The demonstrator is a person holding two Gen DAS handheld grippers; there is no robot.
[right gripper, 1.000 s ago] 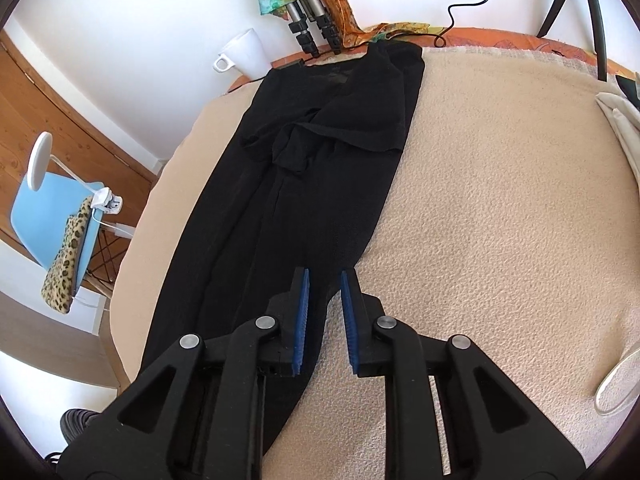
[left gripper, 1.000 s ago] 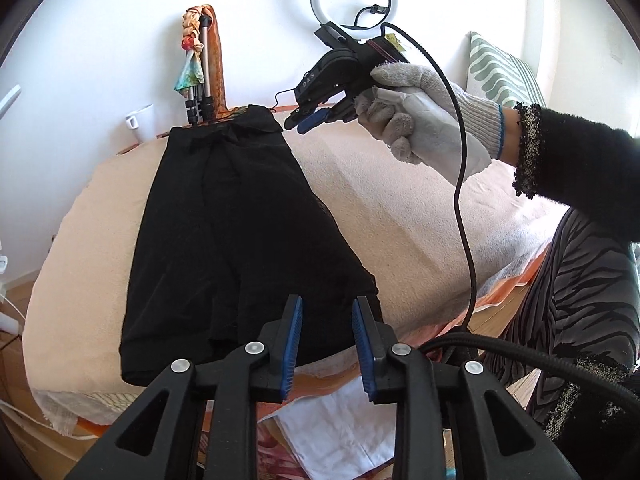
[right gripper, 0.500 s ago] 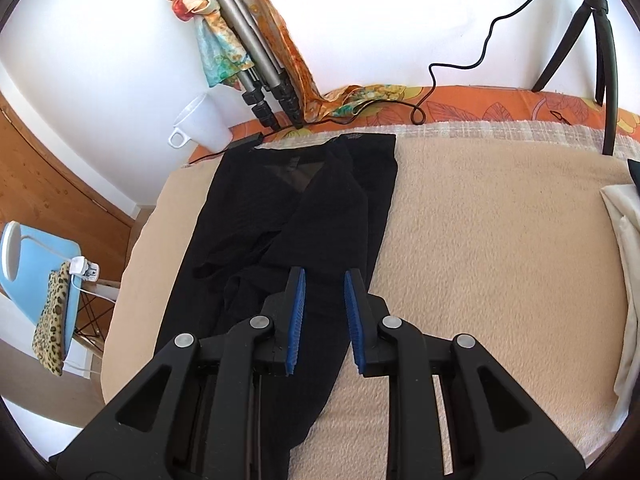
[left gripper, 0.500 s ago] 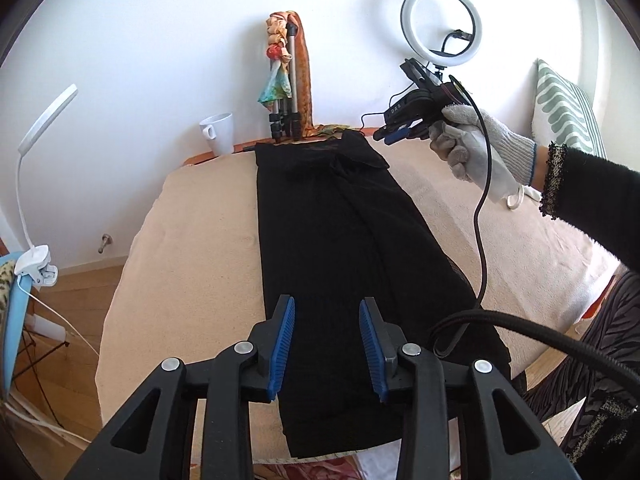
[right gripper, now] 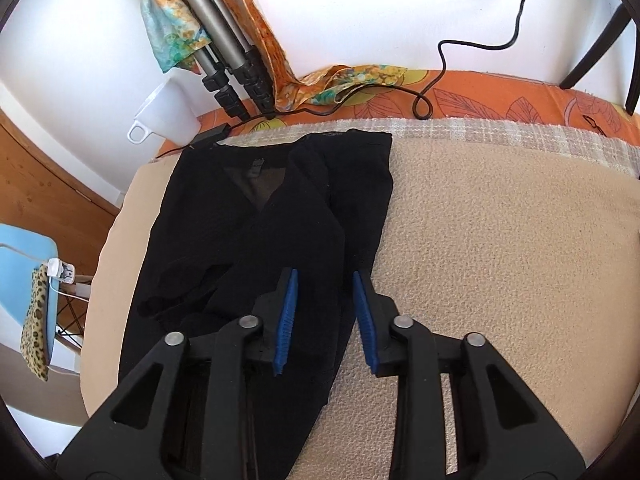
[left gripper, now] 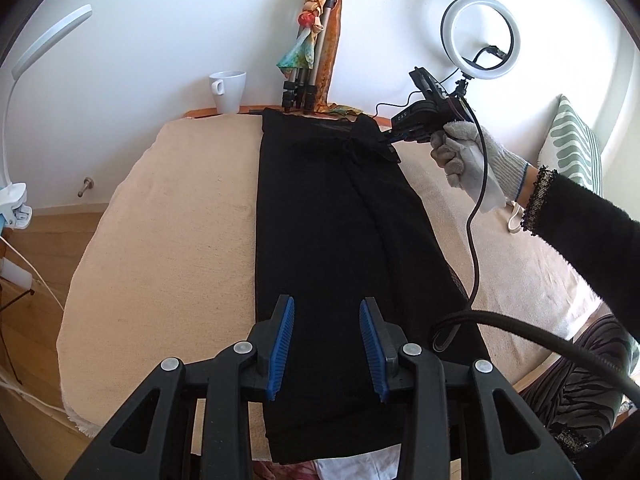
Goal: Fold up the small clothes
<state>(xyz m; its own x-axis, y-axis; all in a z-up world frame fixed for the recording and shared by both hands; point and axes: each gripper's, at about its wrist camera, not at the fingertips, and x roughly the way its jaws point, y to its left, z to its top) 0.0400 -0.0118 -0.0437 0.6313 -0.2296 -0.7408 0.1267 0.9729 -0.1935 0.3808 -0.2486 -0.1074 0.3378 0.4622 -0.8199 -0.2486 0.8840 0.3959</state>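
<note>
A long black garment [left gripper: 344, 240] lies flat along a beige blanket-covered table [left gripper: 172, 220], folded lengthwise into a narrow strip. My left gripper [left gripper: 326, 312] is open and empty above its near end. My right gripper [right gripper: 325, 280] is open and empty, low over the garment's [right gripper: 256, 236] right edge near the folded sleeve at the far end. In the left wrist view the right gripper [left gripper: 394, 138], held by a gloved hand [left gripper: 468, 160], sits at the garment's far right corner.
A white mug [left gripper: 228, 90], a folded tripod with a colourful scarf [left gripper: 310, 60] and a ring light [left gripper: 480, 36] stand at the far edge. A black cable [right gripper: 460, 60] lies on the orange cloth [right gripper: 500, 100]. A patterned cushion [left gripper: 572, 148] is at the right.
Both grippers' jaws have opened wider. The right gripper has moved toward the garment's far end and come down close to it. The left gripper has swung to face along the garment.
</note>
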